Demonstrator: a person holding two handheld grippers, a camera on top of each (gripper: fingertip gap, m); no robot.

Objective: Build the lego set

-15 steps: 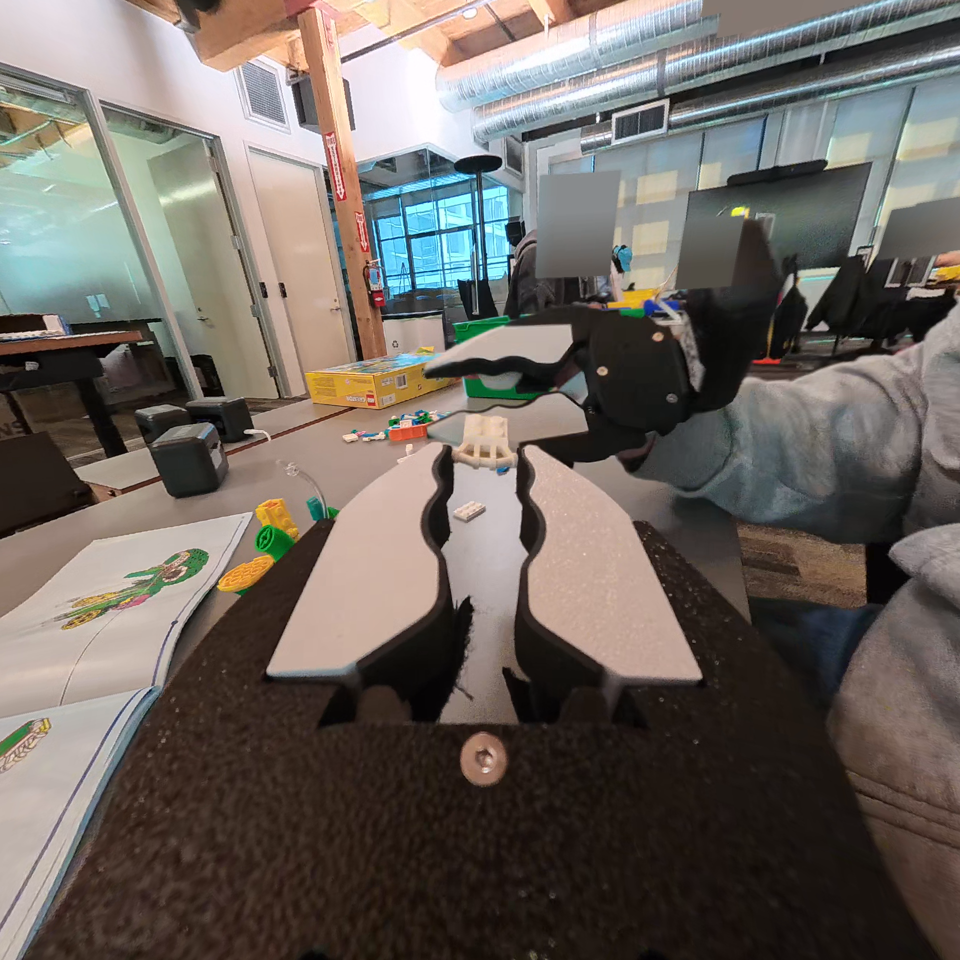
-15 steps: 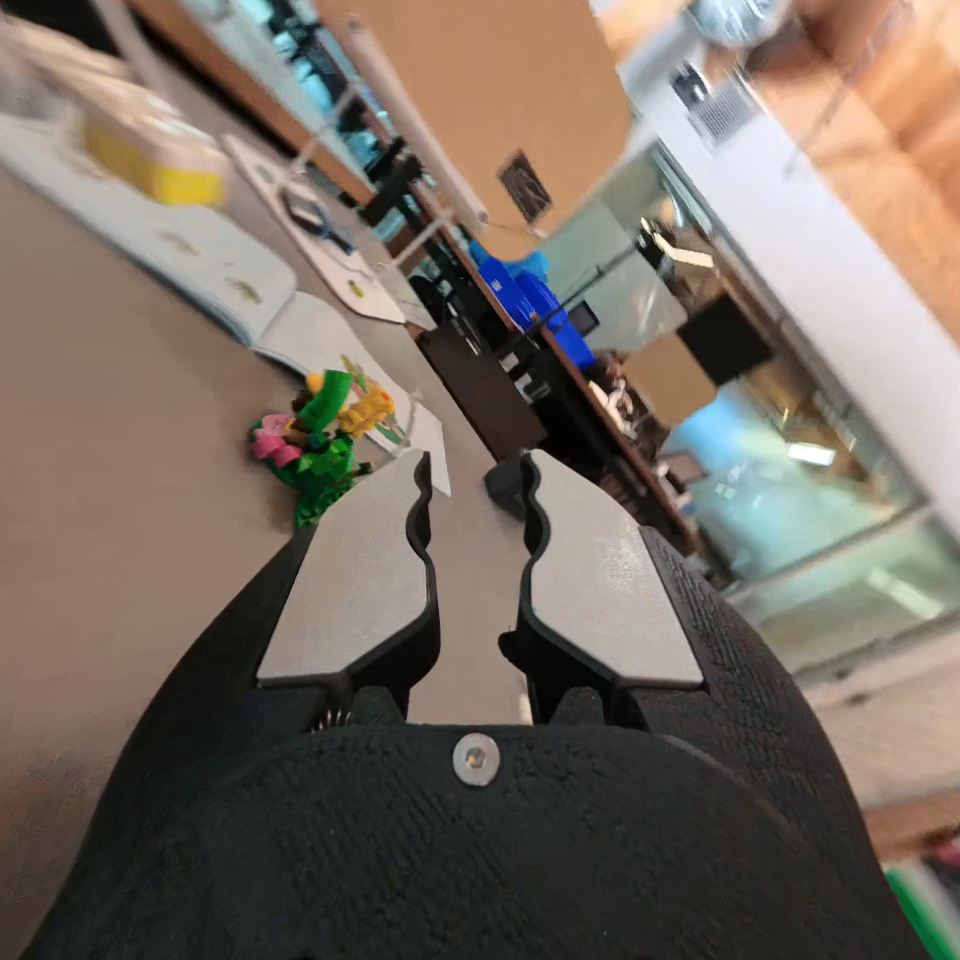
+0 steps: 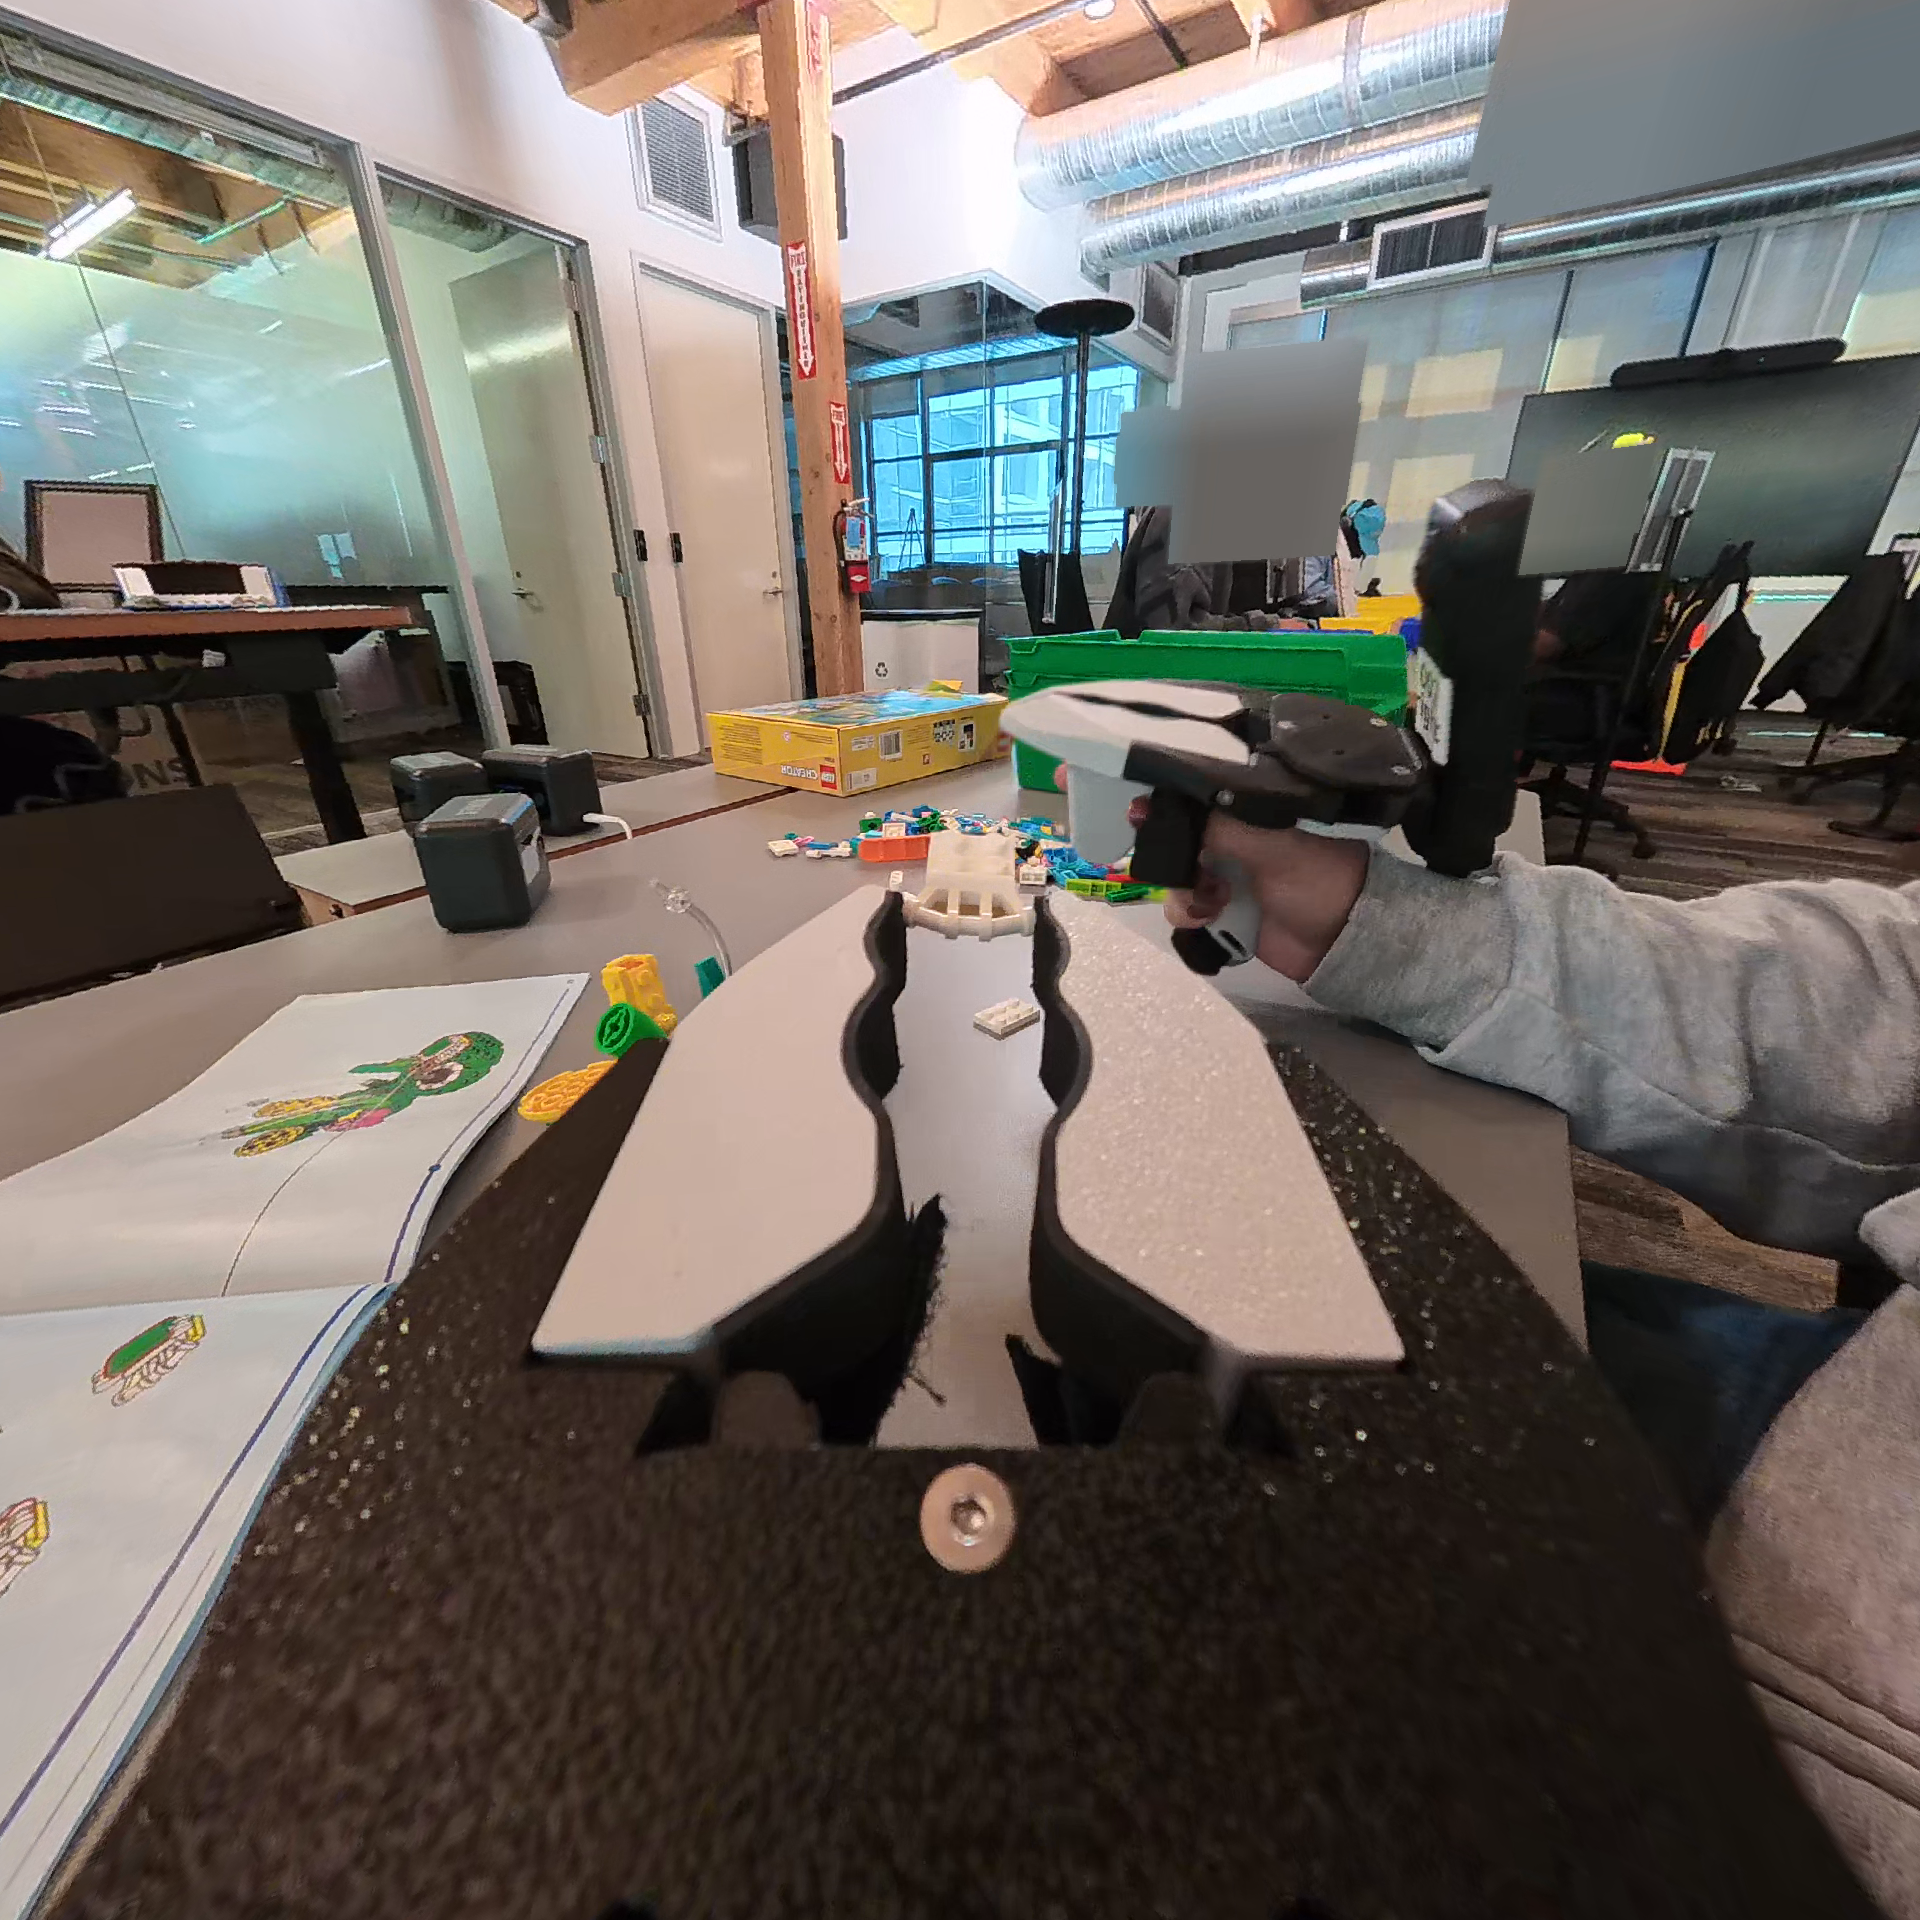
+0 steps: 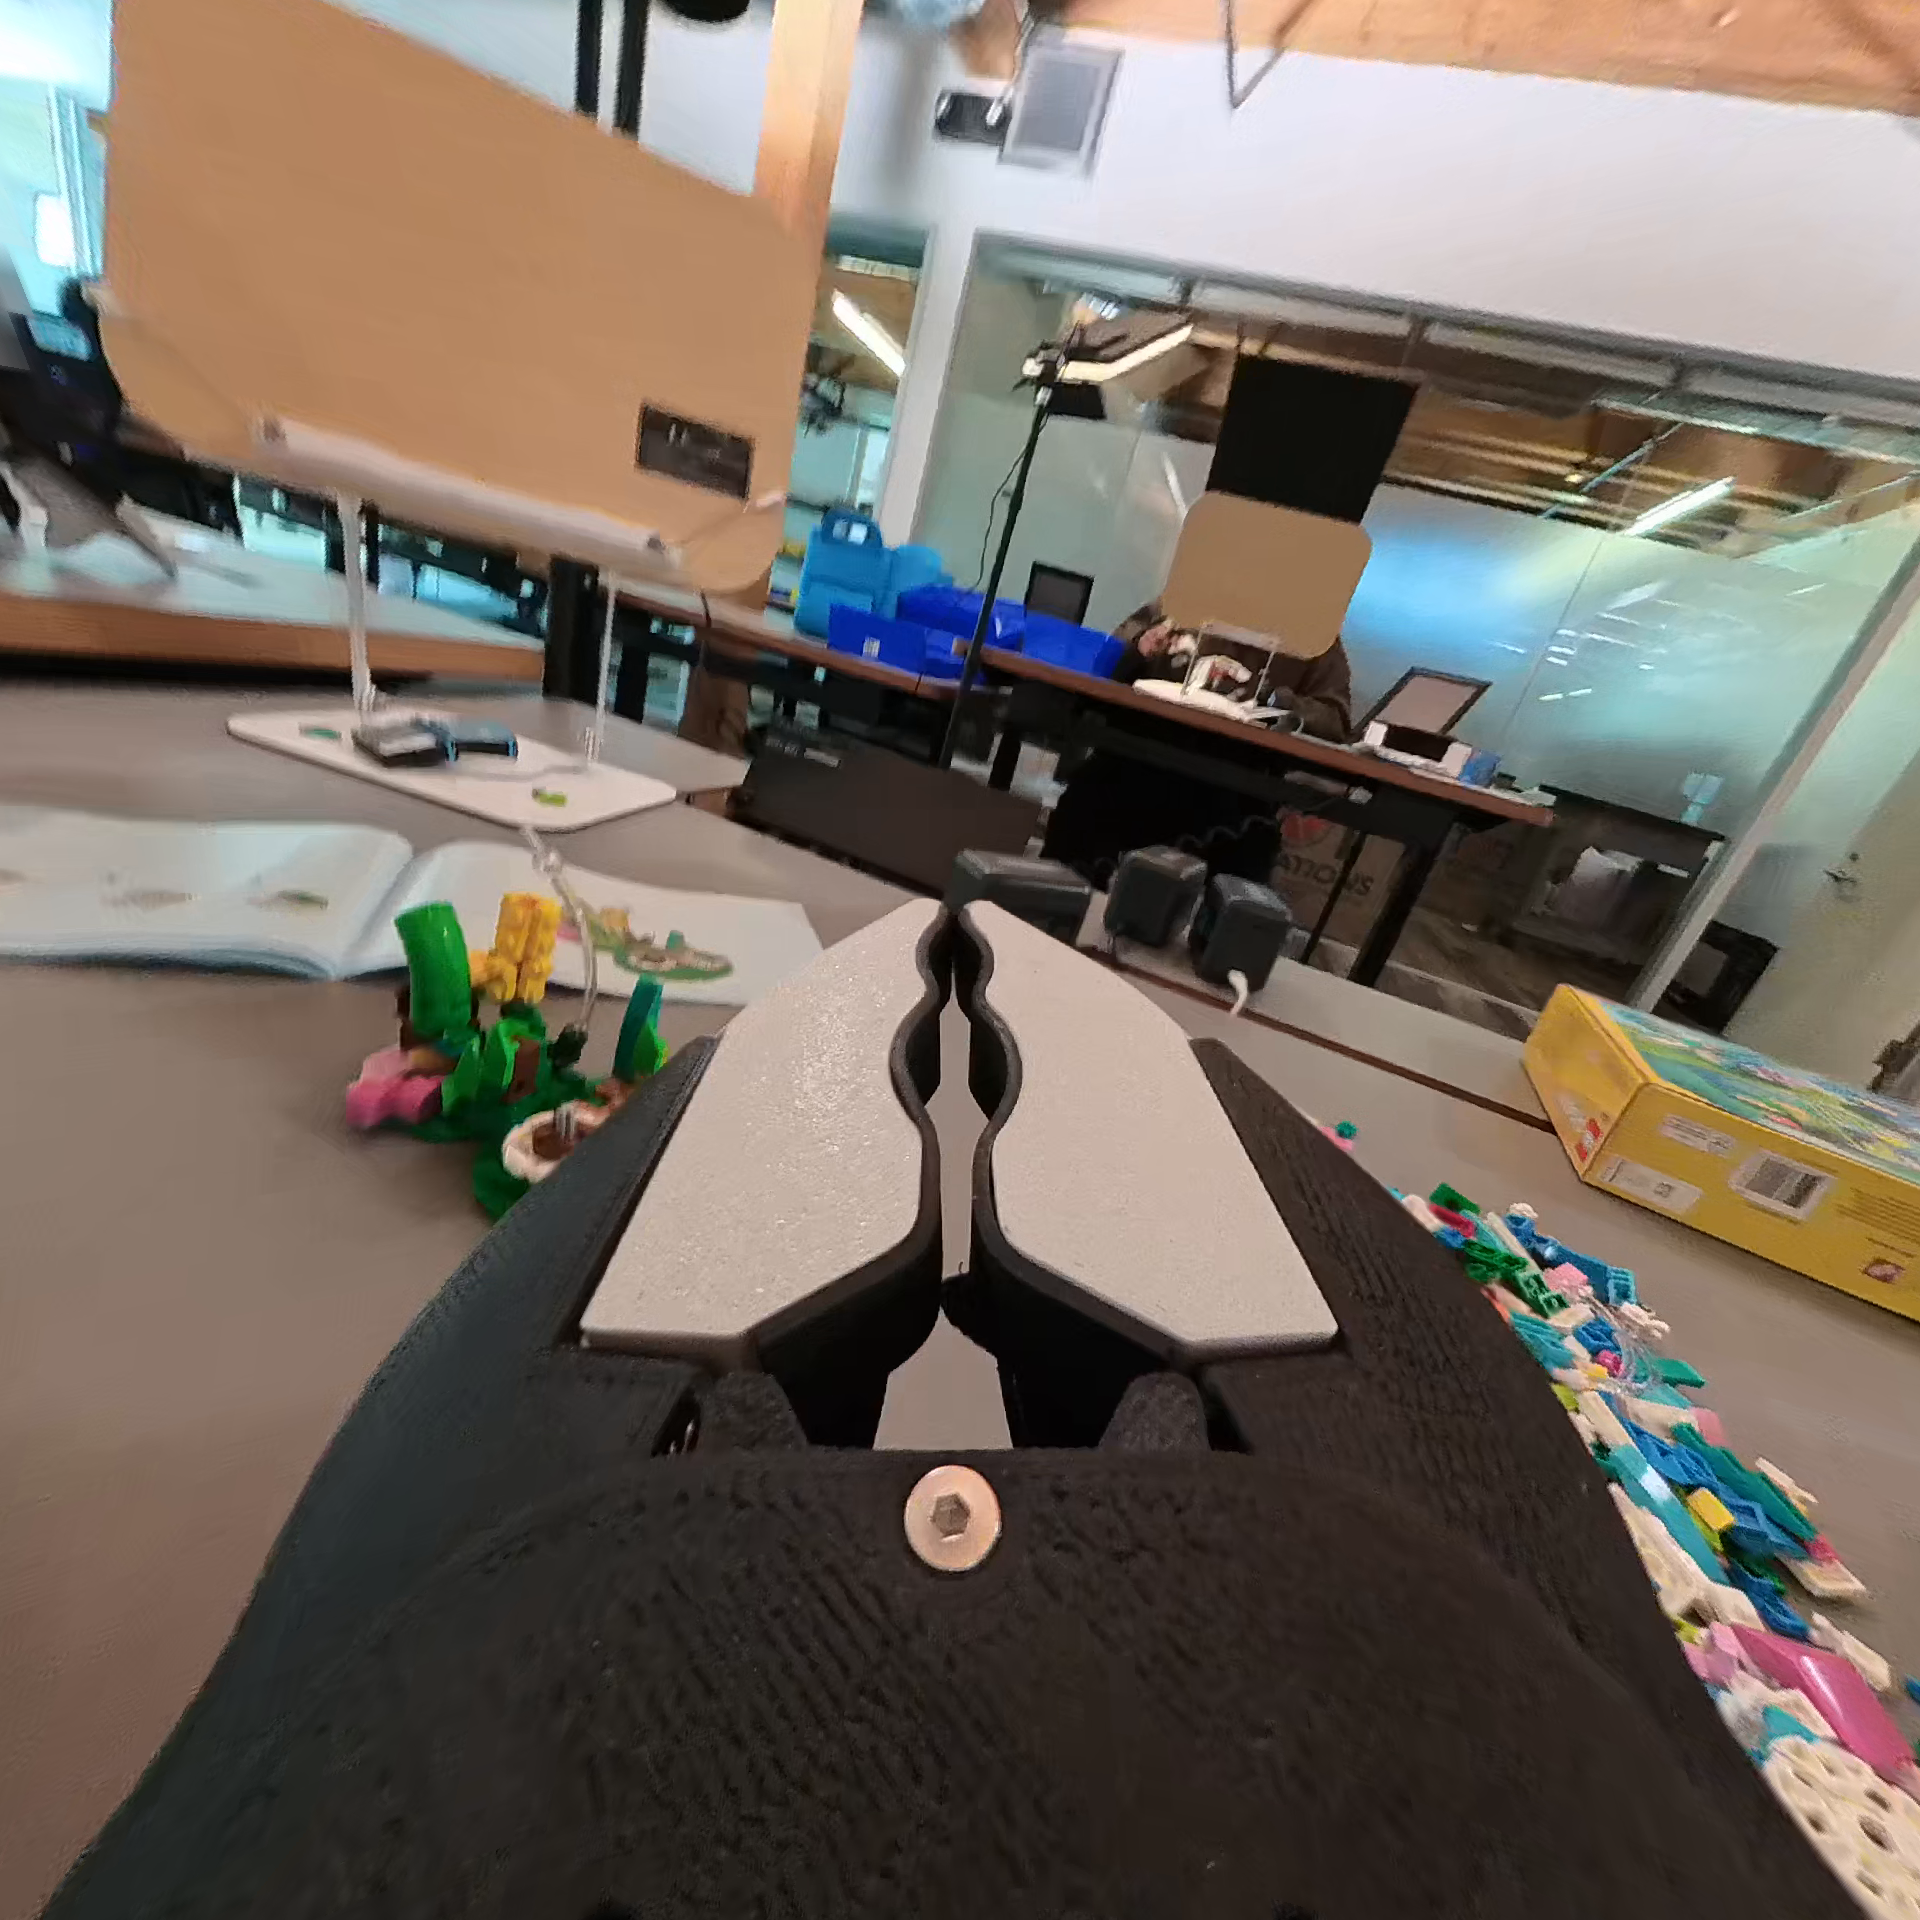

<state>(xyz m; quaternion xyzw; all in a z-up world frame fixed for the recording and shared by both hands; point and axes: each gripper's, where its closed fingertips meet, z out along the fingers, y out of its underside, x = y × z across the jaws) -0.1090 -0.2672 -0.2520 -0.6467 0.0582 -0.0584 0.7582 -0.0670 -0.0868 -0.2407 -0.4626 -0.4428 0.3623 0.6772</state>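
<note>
Grey bench [image 3: 1403, 1091]: carries everything listed.
Open instruction booklet [image 3: 260, 1143]: left of left fingers.
Yellow set box [image 4: 1714, 1164]: far right of right fingers.
Loose brick pile [image 4: 1662, 1403]: right of right fingers, close.
Green plant build [image 4: 478, 1060]: left of right fingers, near.
Left gripper [image 3: 961, 914]: tips clamped on white ribbed piece [image 3: 966, 883], its long axis crosswise between tips.
Right gripper [image 4: 954, 925]: fingers closed, empty, raised off bench; it is nearer the pile.
White plate [image 3: 1006, 1016]: flat on bench, seen between left fingers.
</note>
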